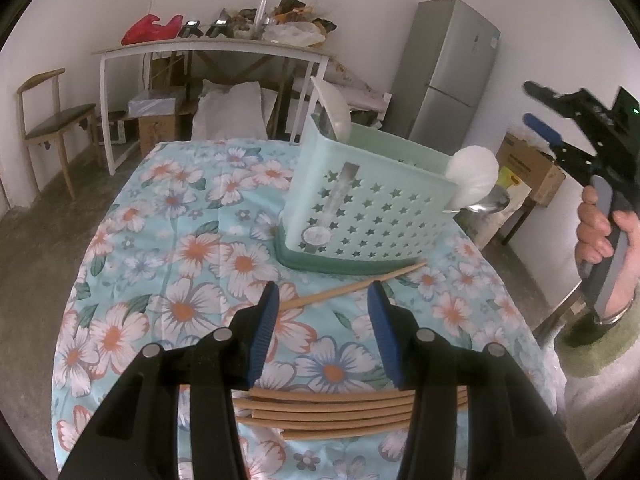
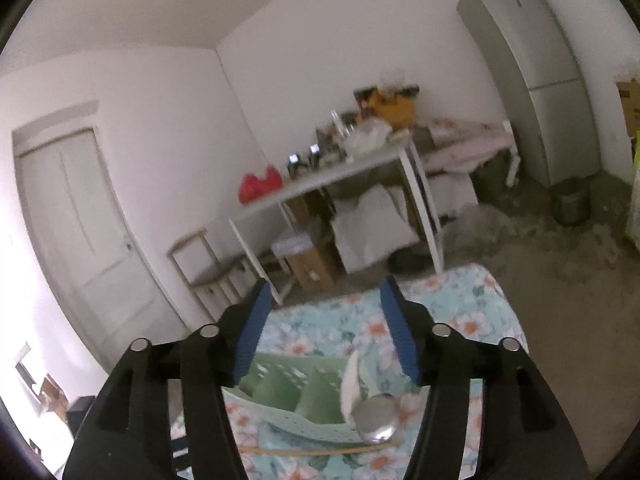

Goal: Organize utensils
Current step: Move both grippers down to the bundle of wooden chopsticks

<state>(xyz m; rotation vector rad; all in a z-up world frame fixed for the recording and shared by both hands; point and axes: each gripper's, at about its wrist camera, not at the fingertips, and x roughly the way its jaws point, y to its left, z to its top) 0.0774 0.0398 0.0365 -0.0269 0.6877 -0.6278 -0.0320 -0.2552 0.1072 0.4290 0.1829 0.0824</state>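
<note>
Five or so chopsticks [image 1: 352, 412] lie bundled side by side on the flowered cloth [image 1: 132, 264] at the near edge of the table, right under the left gripper [image 1: 324, 332], and one more chopstick [image 1: 352, 286] lies alone, slanting across the cloth just in front of the caddy [image 1: 368, 208]. They look like light, stiff wooden sticks, smooth and round enough to roll or slip out of a pinch. I would take them near the middle, across their length, and one or two at a time; the loose one, lying flat on soft cloth, probably needs the pads pressed down beside it.

The left gripper stands about half open above the cloth with nothing between its blue pads [image 1: 264, 332]; the bundle lies below and behind the tips, not gripped. The right gripper [image 2: 324, 332] hangs higher, over the caddy, its jaws parted wide and empty. From the left wrist view a hand [image 1: 600, 232] holds it off to the right of the table.

The caddy is pale green plastic with star-shaped holes and a darker drip base, split inside into several compartments by green dividers. At its far left corner a white spoon [image 1: 332, 108] stands upright, with a metal handle showing through the wall below it. At the right end a second white spoon [image 1: 472, 178] and a steel spoon [image 2: 376, 420] lean out over the rim. The middle compartments look empty, so the chopsticks likely belong there.
</note>
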